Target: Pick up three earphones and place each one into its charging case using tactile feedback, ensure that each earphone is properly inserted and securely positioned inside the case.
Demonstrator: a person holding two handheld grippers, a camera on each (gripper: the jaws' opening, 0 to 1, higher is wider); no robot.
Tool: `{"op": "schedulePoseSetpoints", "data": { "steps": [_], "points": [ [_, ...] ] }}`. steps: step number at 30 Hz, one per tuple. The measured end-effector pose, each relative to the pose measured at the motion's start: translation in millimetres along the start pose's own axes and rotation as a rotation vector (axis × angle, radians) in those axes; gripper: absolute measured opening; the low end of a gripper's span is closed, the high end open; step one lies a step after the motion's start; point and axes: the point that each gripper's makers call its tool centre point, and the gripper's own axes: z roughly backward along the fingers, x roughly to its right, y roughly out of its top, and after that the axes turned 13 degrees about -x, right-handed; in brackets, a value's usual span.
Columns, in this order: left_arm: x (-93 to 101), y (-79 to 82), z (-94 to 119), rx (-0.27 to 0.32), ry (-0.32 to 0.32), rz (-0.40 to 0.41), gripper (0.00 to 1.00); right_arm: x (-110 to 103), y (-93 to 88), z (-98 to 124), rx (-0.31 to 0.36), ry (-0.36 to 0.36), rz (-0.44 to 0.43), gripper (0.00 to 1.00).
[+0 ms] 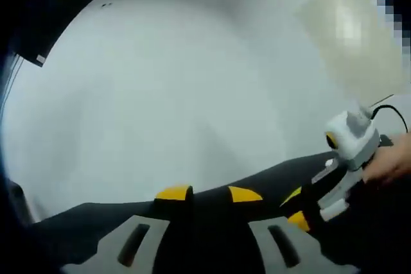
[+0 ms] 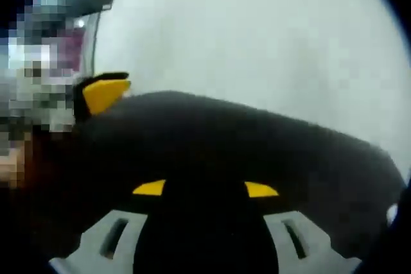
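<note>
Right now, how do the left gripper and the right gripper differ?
The left gripper holds its jaws closer together than the right gripper. The left gripper's tips reach the far edge of the dark surface; the right gripper's tips lie well inside it. Both are open, empty and yellow-tipped.

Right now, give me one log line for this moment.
left claw: open, empty | right claw: open, empty | right claw also in left gripper view, hand on it | dark surface below | earphones, case: unseen
</note>
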Motion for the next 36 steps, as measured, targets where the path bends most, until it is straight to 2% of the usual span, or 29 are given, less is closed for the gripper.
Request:
{"op": "schedulePoseSetpoints", "data": {
  "steps": [3,5,8,9,10,12,13,15,19,20,22,23,25,27,28,31,33,34,36],
  "points": [
    [3.1,0.5,-2.4,-0.002,-0.009,-0.006,0.19,1.6,0.6,-8.9,-0.037,0.005,-0.007,0.42],
    [4.3,0.7,-3.4,-0.005,-0.007,-0.015,0.19,-2.6,0.9,-12.0,-0.043,0.039,-0.031,0.46],
    [6.3,1.1,-4.0,-0.008,-0.009,-0.026,0.19,-3.5,-6.1,-19.4,-0.084,0.052,0.02,0.42],
    [6.1,1.8,-4.0,-0.007,-0.006,-0.03,0.19,-7.9,0.1,-19.9,-0.044,0.085,0.045,0.41],
    [5.9,2.8,-3.6,-0.004,-0.002,-0.036,0.19,-13.9,-2.4,-18.8,-0.054,0.12,0.088,0.41],
    [5.1,7.7,-1.4,0.02,0.004,-0.035,0.19,-31.6,-3.1,-12.0,-0.052,0.245,0.168,0.41],
    [4.6,10.3,0.1,0.034,0.003,-0.03,0.19,-36.5,-6.5,-8.3,-0.064,0.277,0.19,0.41],
    [3.8,12.2,1.0,0.044,0.0,-0.02,0.19,-51.4,-6.5,7.7,-0.008,0.348,0.32,0.4],
    [2.0,10.9,1.1,0.04,-0.005,0.008,0.19,-74.5,-13.8,58.6,0.094,0.454,0.443,0.4],
    [3.0,10.7,1.7,0.041,-0.013,0.015,0.19,-78.1,-21.3,76.5,0.107,0.489,0.5,0.4],
    [4.3,11.0,2.2,0.044,-0.023,0.018,0.19,-82.5,-38.0,98.3,0.099,0.555,0.597,0.41],
    [6.1,12.2,2.5,0.05,-0.033,0.017,0.19,-84.6,-53.6,110.6,0.074,0.604,0.668,0.41],
    [10.7,12.9,1.6,0.051,-0.045,0.001,0.19,-79.9,-78.3,128.3,0.041,0.651,0.785,0.41],
    [14.0,10.8,-0.7,0.037,-0.053,-0.021,0.19,-66.8,-95.9,134.8,-0.016,0.659,0.797,0.41],
    [15.4,10.1,-1.2,0.033,-0.058,-0.028,0.19,-65.6,-92.2,139.9,0.027,0.695,0.759,0.41],
    [18.5,7.7,-1.7,0.024,-0.074,-0.043,0.19,-49.6,-98.8,140.6,0.007,0.725,0.75,0.41],
    [21.2,4.9,-3.0,0.012,-0.092,-0.047,0.19,-45.5,-97.1,134.6,0.002,0.773,0.629,0.41],
    [22.7,3.0,-3.9,0.004,-0.1,-0.051,0.19,-42.6,-98.0,130.8,-0.013,0.783,0.591,0.42],
    [25.7,-0.9,-4.7,-0.013,-0.109,-0.071,0.19,-37.1,-94.4,127.8,0.002,0.772,0.547,0.45]
  ]
}}
